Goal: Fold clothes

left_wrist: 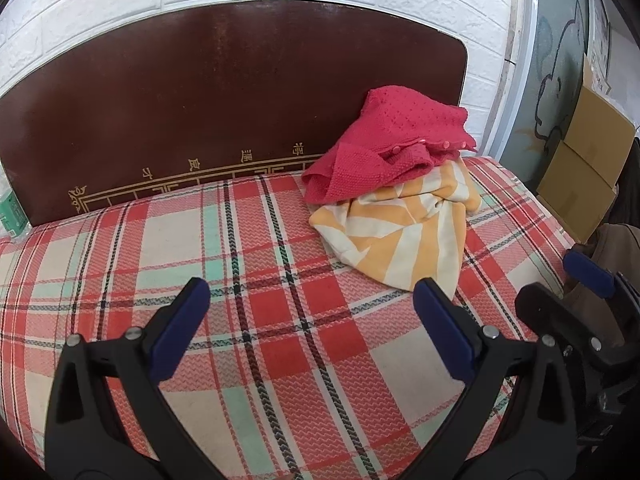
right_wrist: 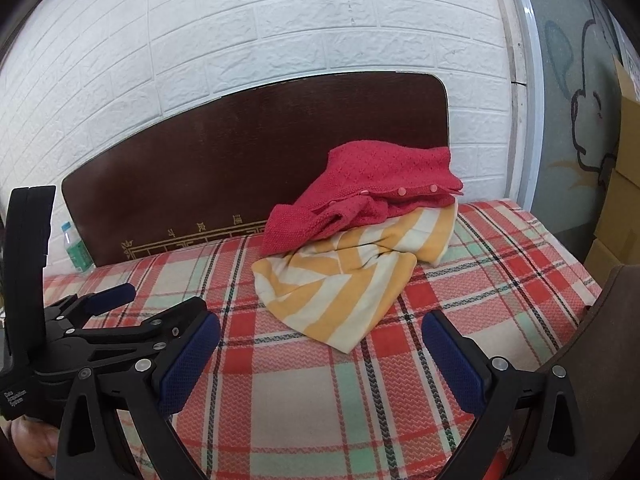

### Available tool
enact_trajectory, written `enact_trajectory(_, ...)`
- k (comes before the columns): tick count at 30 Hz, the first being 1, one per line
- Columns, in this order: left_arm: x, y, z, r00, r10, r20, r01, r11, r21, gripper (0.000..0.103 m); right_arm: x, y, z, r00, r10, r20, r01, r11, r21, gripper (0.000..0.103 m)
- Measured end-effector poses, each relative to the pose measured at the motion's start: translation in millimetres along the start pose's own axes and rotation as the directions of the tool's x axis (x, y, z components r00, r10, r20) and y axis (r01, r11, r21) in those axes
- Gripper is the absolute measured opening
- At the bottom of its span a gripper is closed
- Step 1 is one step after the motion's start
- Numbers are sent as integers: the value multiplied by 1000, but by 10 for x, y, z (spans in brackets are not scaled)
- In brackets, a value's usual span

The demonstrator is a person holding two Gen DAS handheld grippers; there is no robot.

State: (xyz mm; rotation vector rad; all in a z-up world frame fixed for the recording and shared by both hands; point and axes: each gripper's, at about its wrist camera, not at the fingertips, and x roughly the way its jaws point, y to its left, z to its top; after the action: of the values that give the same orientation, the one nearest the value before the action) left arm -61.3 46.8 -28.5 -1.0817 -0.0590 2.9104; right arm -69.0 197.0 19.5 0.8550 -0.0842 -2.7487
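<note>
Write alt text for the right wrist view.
A red knit cardigan lies crumpled atop an orange-and-white striped garment on a plaid-covered bed against a dark wooden headboard. The right tongs hover open in the foreground, empty, with the left tongs at the left edge.

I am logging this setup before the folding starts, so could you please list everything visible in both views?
Knit cardigan: one, red, crumpled on top of the striped garment, against the headboard.
Striped garment: one, yellow and white, crumpled on the bed.
Bed cover: one, red, white and green plaid.
Headboard: one, dark brown, gold pattern.
Brick wall: white, behind.
Bottle: one, clear, green label, left of headboard.
Cardboard boxes: brown, right.
Left gripper: open, empty.
Right gripper: open, empty.
</note>
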Motion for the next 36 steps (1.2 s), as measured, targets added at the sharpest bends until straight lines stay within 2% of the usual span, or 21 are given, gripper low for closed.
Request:
enact_trajectory(19, 124, -17, 61, 1000, 25, 1, -25, 1000, 19, 102, 101, -53, 97, 1000, -21, 0, 21, 1000, -18, 103)
enact_trajectory(36, 179, 19, 112, 1000, 18, -3, -18, 1000, 6, 102, 264, -12, 195, 999, -33, -12, 32, 997, -73, 103)
